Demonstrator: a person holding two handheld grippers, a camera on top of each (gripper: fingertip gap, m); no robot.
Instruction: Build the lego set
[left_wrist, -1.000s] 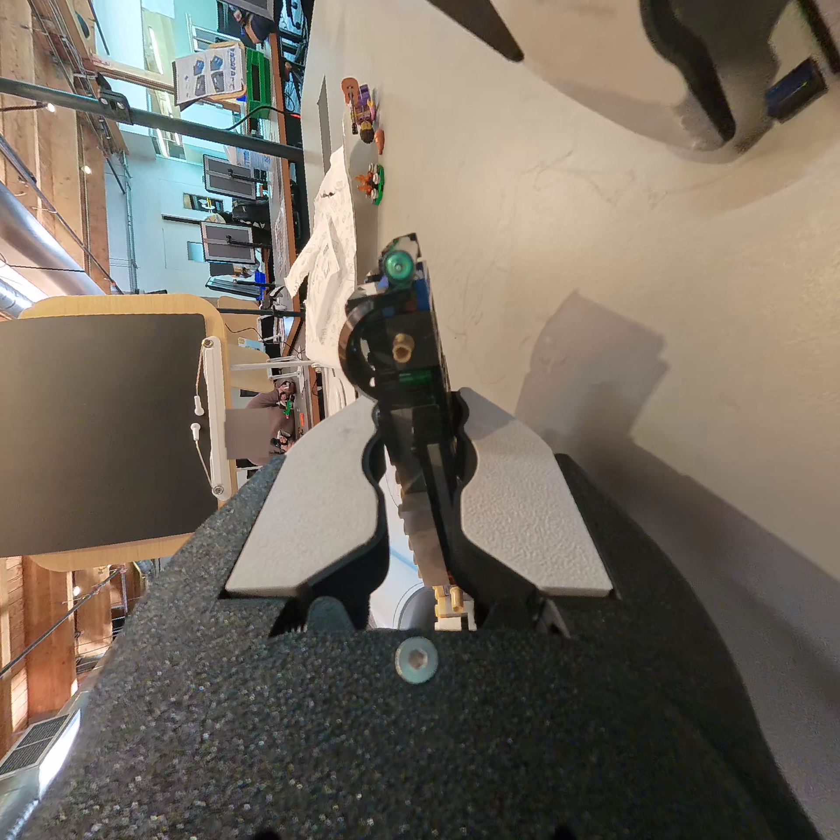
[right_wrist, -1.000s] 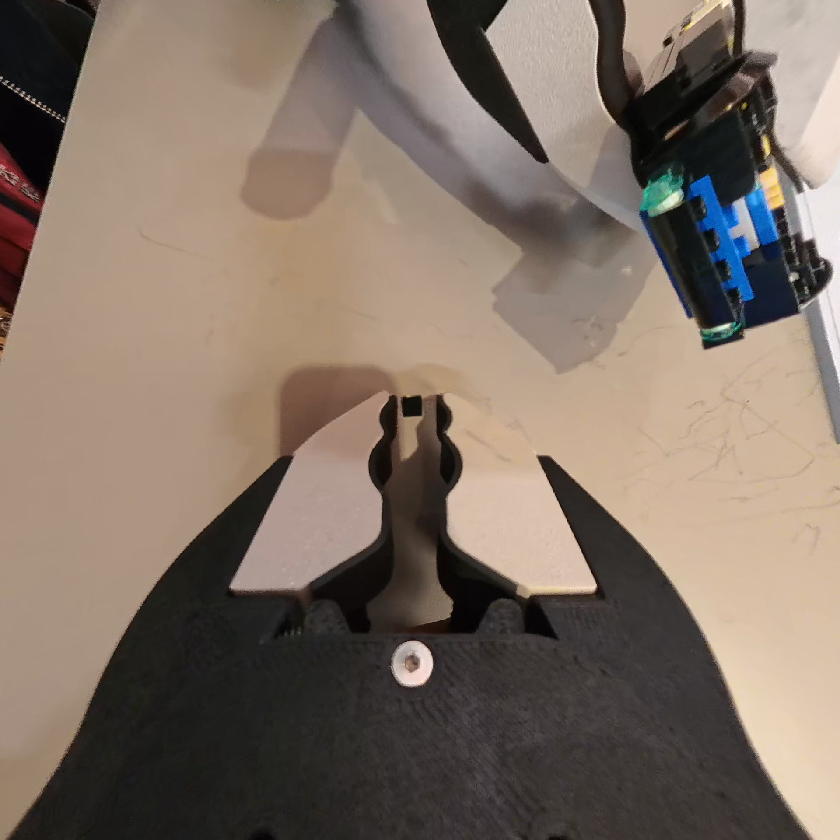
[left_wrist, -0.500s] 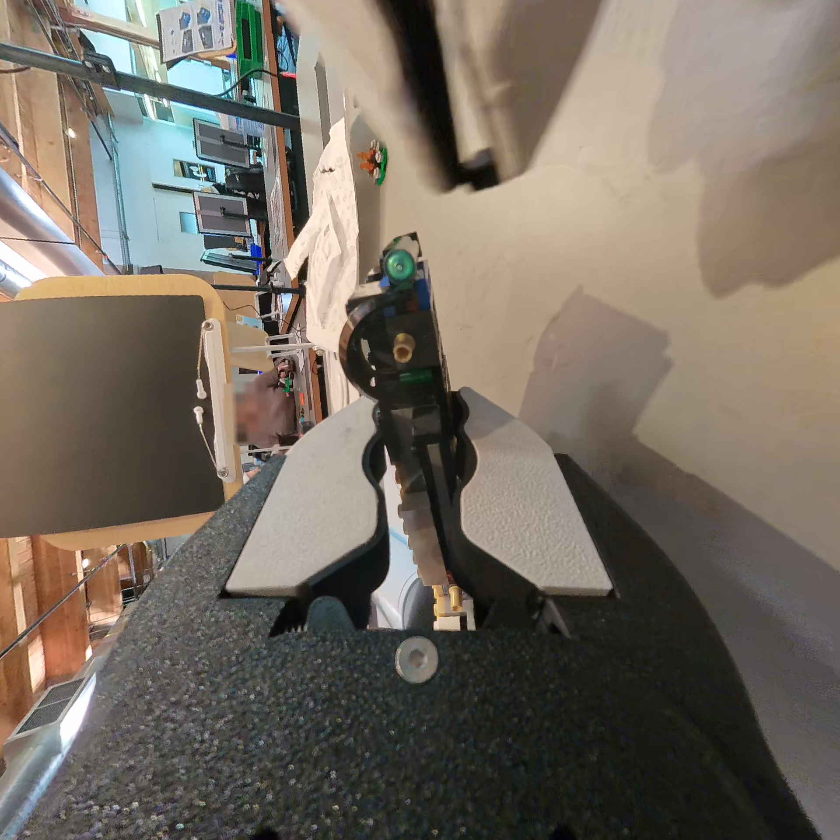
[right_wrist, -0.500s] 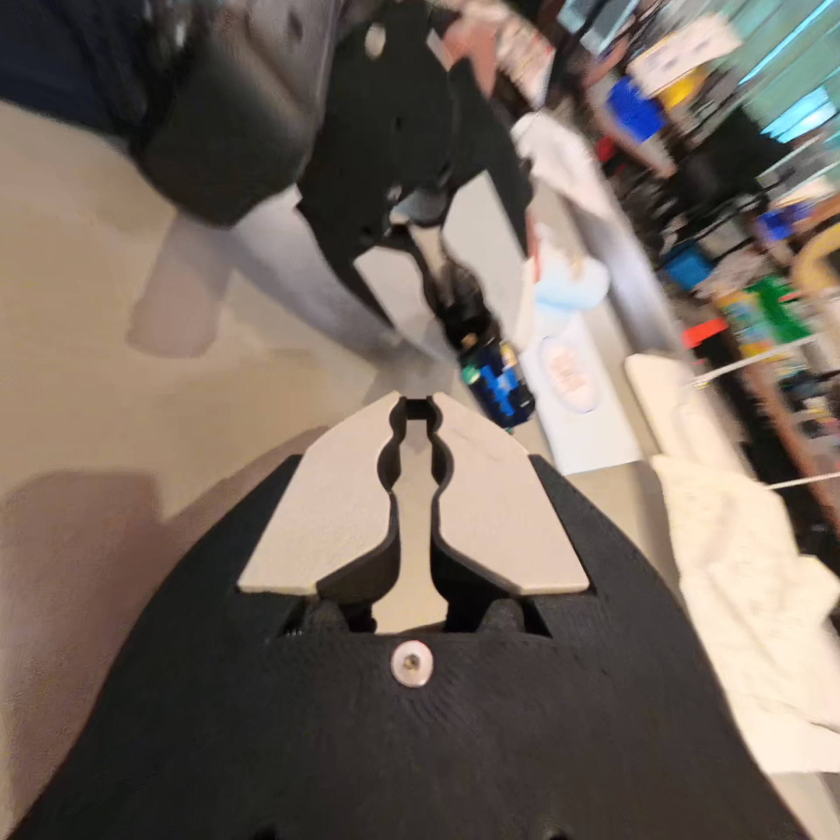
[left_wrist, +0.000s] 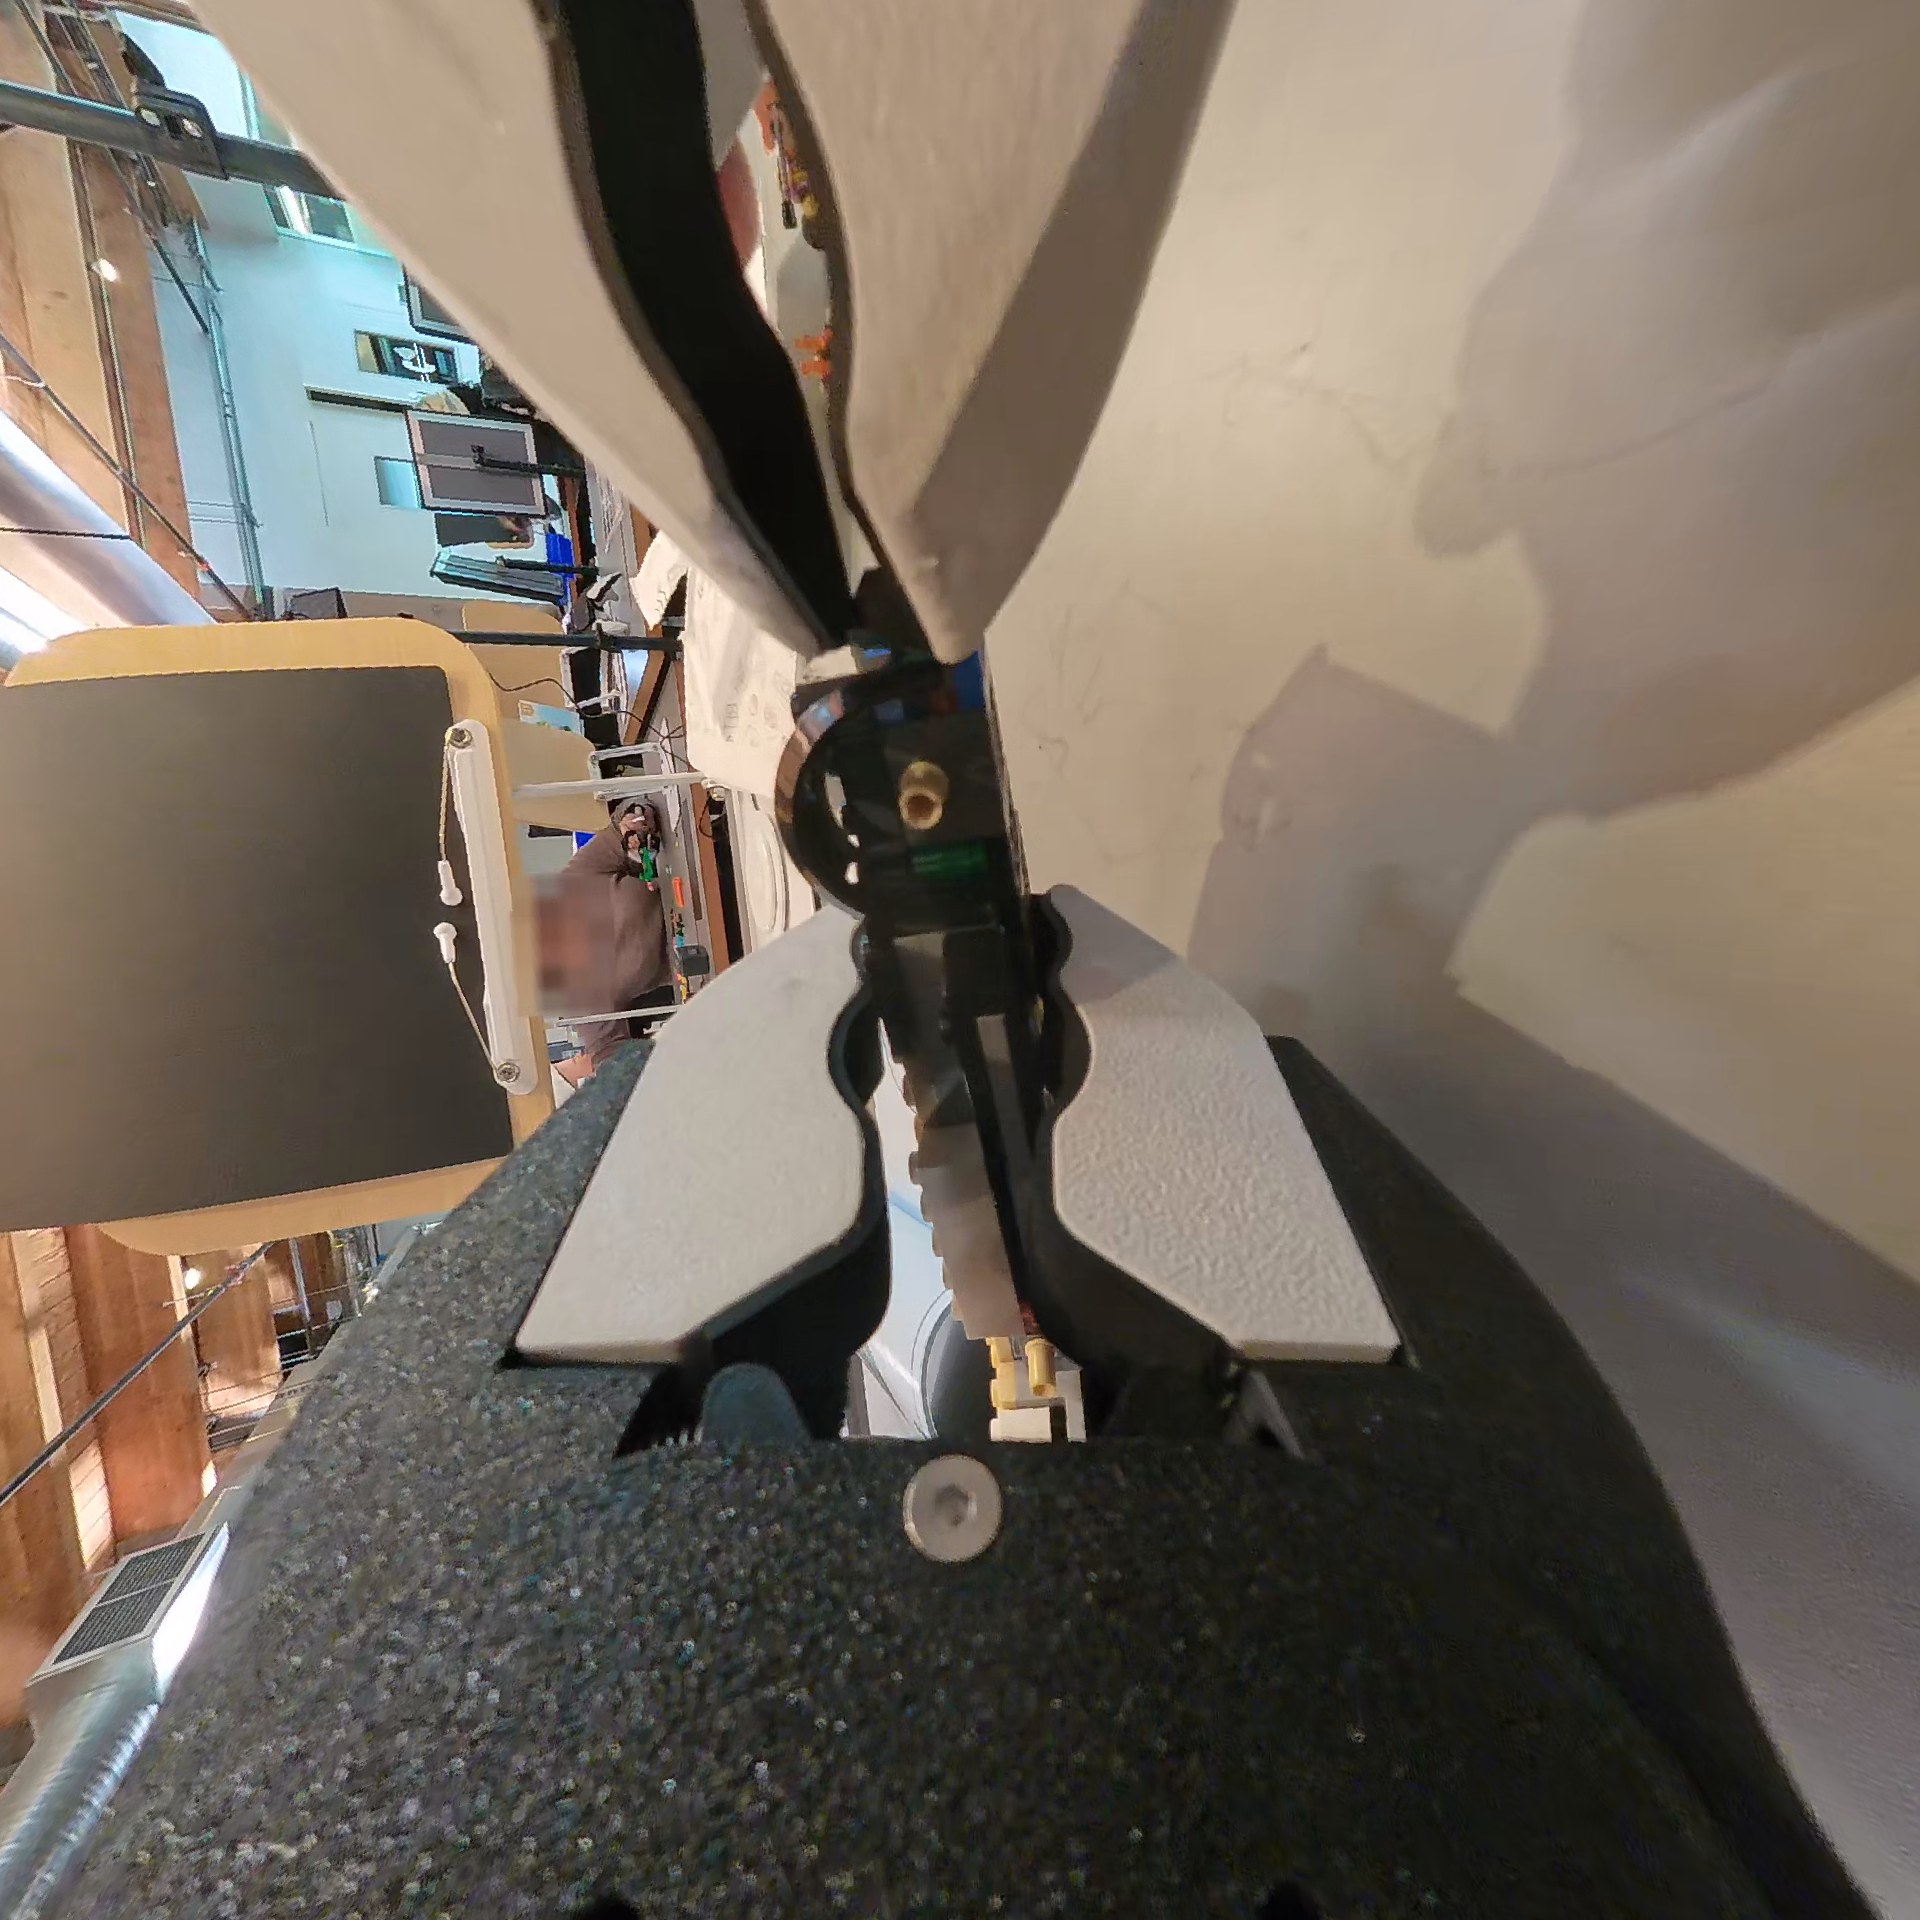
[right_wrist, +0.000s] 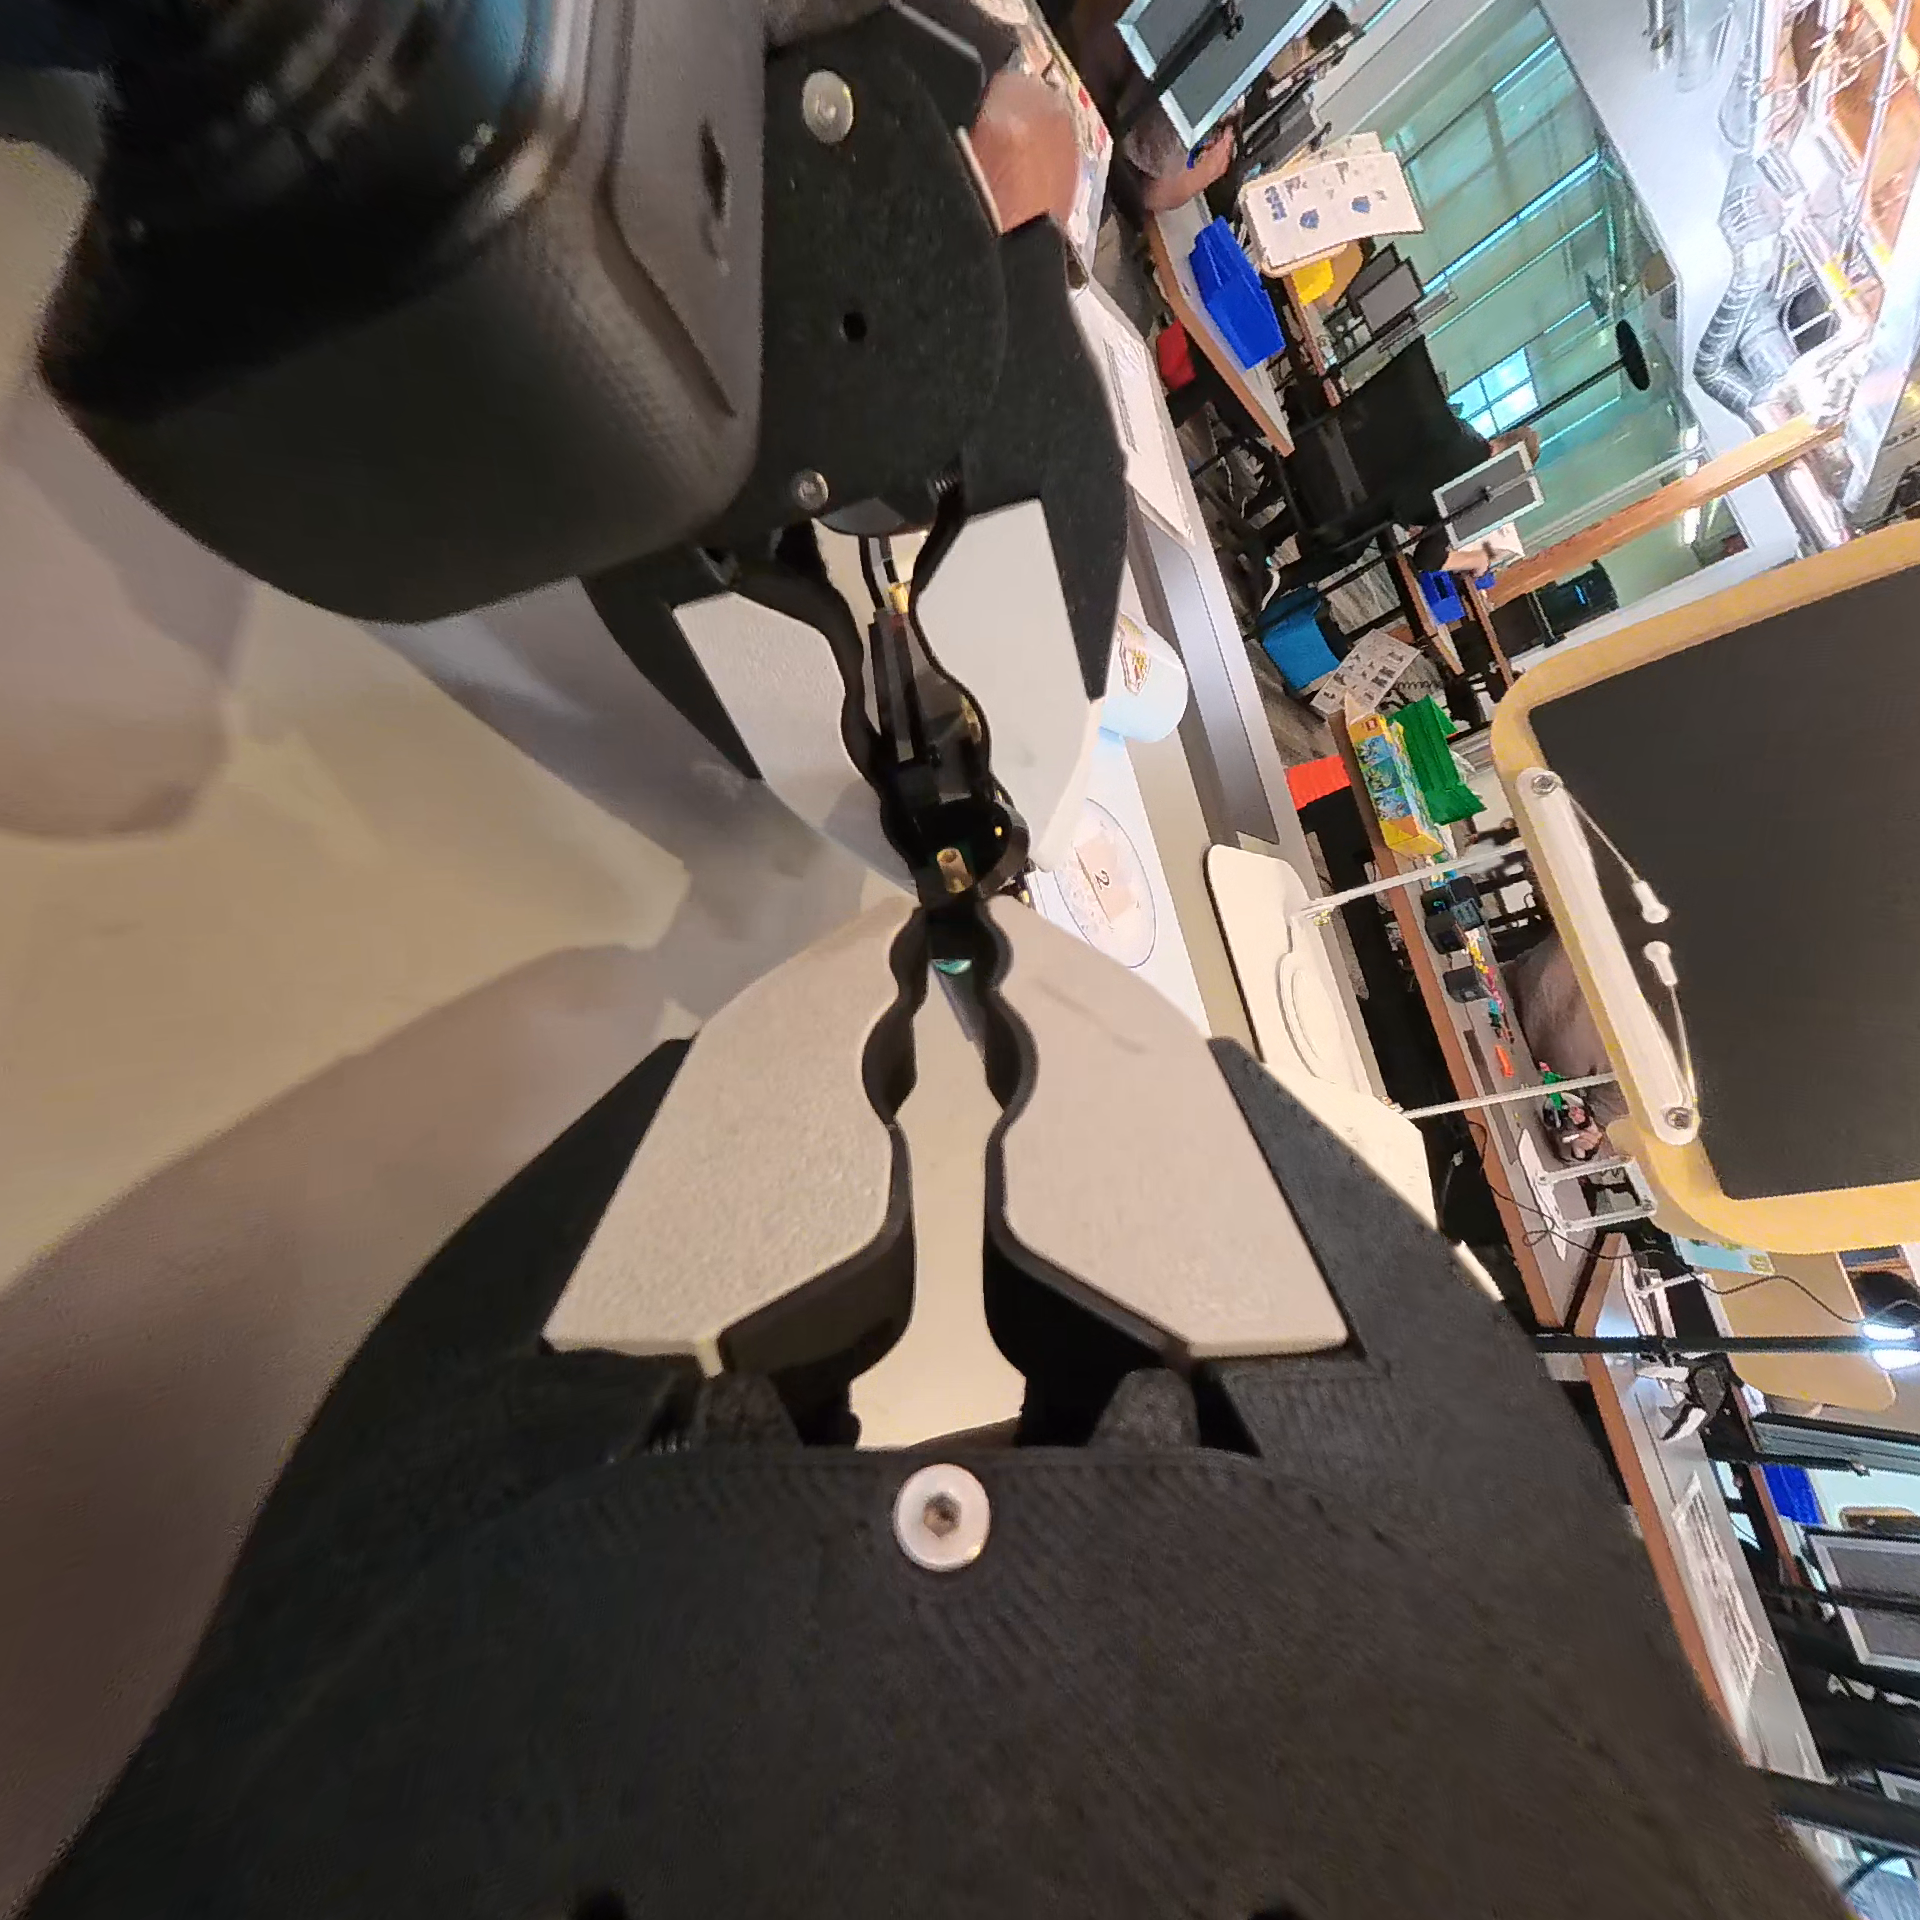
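Left gripper (left_wrist: 951, 940) was clenched on a black brick model (left_wrist: 914, 800), pads pressed on both its sides, the model sticking out past the tips above the beige table (left_wrist: 1351, 416). Right gripper (right_wrist: 951, 935) came in tip to tip with it, jaws nearly closed around the model's far end at a small teal stud (right_wrist: 951, 968); whether its pads truly pinched a piece there could not be told. No finished or unfinished step was readable beyond that: model lifted, both grippers meeting on it. Left view showed the model's face with a tan peg (left_wrist: 920, 802), a green piece and the grey and tan bricks deep between its fingers, plus the right gripper's fingers (left_wrist: 935, 312) overhead. Right view alone showed the left gripper's body (right_wrist: 520, 312), a white cup (right_wrist: 1143, 686), a round paper mat (right_wrist: 1101, 894) and a box with green plates (right_wrist: 1413, 769) on far tables.
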